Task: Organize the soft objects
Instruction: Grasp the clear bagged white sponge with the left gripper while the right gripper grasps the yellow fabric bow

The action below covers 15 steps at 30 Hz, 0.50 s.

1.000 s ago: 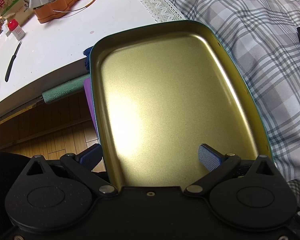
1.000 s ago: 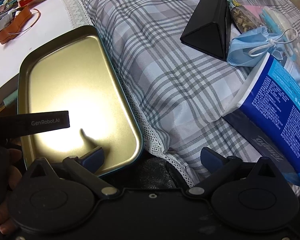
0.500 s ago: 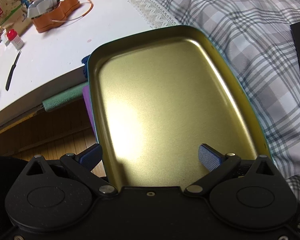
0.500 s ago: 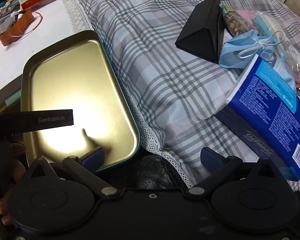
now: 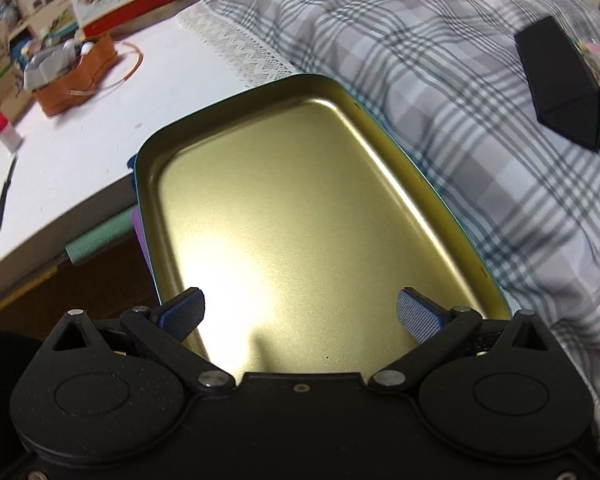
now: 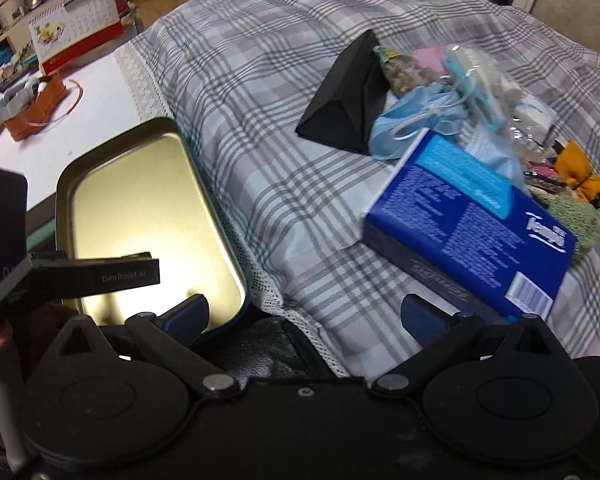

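Both hand-held grippers are found spread wide with nothing between the fingers. Left hand-held gripper (image 5: 300, 314) is held over the near end of the gold tray (image 5: 300, 208), both pads over its floor. Right hand-held gripper (image 6: 312, 314) is held over the near edge of the plaid bedspread (image 6: 268, 92), its left finger overlapping the tray's near corner.

The bedspread, grey-checked with a lace border, is noted as the largest item, lying to the right of the white tabletop (image 5: 80, 152). The tray, teal outside, matt gold and bare inside, is seen at the bedspread's left edge, overhanging the tabletop edge.

The soft objects are recorded well beyond the right gripper, on the bedspread: a blue tissue pack (image 6: 472, 216) nearest, a black triangular case (image 6: 340, 108) behind it, and a crumpled blue face mask (image 6: 416, 120) touching both. Small packets farther back are blurred.
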Motion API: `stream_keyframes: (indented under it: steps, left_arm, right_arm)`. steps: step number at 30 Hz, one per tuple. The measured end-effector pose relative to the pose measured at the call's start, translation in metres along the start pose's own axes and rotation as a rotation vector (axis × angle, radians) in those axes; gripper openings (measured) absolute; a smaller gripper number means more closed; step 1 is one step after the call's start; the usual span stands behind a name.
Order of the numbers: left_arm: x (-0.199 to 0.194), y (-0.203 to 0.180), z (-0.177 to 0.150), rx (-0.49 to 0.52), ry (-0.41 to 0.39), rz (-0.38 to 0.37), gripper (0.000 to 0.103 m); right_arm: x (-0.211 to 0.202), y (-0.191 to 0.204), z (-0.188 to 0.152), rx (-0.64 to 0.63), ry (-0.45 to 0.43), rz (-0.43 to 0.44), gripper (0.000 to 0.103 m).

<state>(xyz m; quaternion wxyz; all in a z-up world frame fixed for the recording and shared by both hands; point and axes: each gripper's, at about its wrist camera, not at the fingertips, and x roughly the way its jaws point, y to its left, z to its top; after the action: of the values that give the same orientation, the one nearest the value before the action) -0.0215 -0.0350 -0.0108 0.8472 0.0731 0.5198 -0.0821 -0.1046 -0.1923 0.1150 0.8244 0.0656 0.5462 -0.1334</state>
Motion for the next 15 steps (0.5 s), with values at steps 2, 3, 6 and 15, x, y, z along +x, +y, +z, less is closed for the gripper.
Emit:
stream_keyframes:
  steps: [2,3,6,15]
  left_arm:
    - [-0.002,-0.006,-0.002,0.031,-0.005,0.002,0.099]
    - [-0.003,-0.008,-0.003,0.046,-0.006,0.002,0.099]
    - [-0.007,-0.017,-0.005,0.082,-0.003,0.005,0.099]
    - [-0.058,-0.056,-0.002,0.189,-0.113,0.001,0.099]
  right_arm:
    - [-0.007,-0.013,-0.002,0.022,-0.018,-0.003,0.103]
    - [-0.011,-0.02,-0.004,0.037,-0.028,-0.005,0.103]
    - [-0.02,-0.041,-0.008,0.08,-0.054,-0.011,0.103]
    - [-0.041,-0.119,-0.011,0.24,-0.131,-0.107,0.103]
